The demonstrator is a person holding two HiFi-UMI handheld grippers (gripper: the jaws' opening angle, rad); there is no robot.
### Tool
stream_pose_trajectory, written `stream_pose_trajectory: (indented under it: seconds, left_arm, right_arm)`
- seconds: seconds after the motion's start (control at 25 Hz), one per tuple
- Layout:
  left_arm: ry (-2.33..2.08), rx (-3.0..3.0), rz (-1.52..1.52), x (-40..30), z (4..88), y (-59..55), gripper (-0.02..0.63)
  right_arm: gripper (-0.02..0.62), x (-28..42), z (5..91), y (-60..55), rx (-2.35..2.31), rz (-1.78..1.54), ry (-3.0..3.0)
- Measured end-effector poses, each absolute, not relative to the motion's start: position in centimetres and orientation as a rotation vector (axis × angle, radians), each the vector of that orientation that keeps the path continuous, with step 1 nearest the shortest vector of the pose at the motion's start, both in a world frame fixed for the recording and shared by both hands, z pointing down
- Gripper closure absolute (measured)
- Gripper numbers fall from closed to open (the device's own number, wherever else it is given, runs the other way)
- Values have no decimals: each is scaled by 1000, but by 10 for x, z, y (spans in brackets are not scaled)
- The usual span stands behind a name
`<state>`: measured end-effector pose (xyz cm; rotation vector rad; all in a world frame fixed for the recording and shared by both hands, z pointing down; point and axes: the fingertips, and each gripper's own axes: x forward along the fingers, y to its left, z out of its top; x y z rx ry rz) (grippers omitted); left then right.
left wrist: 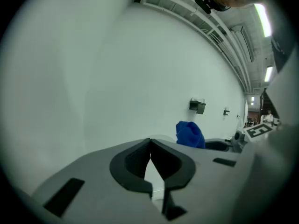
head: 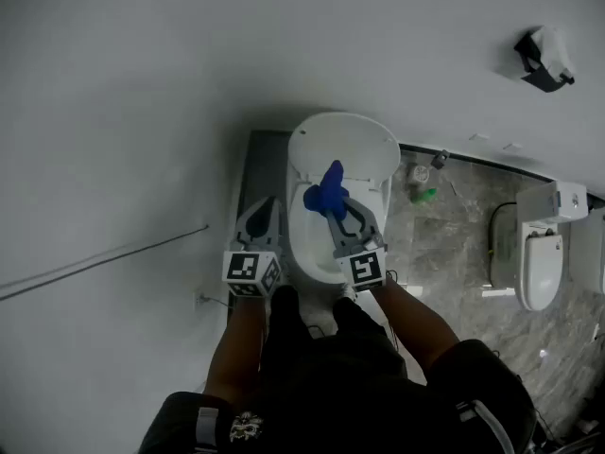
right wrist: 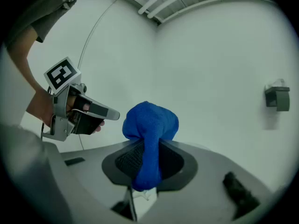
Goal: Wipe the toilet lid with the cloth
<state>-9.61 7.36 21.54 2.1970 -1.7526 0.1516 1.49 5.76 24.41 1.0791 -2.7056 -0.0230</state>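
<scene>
We hold our left claw [head: 262, 208] pressed shut and empty, just left of the toilet [head: 302, 253] rim. Our right claw [head: 337, 211] pinches the blue cloth [head: 328, 189] over the bowl, near the raised lid [head: 345, 145] and its lower edge. Right of the toilet, the floor [head: 449, 253] lies open.

In the lower centre of the head view, the left forearm [head: 234, 339] and right forearm [head: 421, 315] reach forward side by side. The left tool [head: 263, 206] is closed and empty. The right tool [head: 337, 208] clamps a blue cloth [head: 328, 189].
</scene>
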Motion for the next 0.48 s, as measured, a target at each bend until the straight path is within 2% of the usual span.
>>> stream_pose_trajectory:
  seconds: [0.2,0.48]
  left_arm:
    - [-1694,2254,225,-133,262,24,595]
    - [-1598,2275,288,-160,330,-21,595]
  right_arm:
    - [517,-34,285,13,1087,-53,-2649]
    - [517,-68,325,-28,1153,-72,-2575]
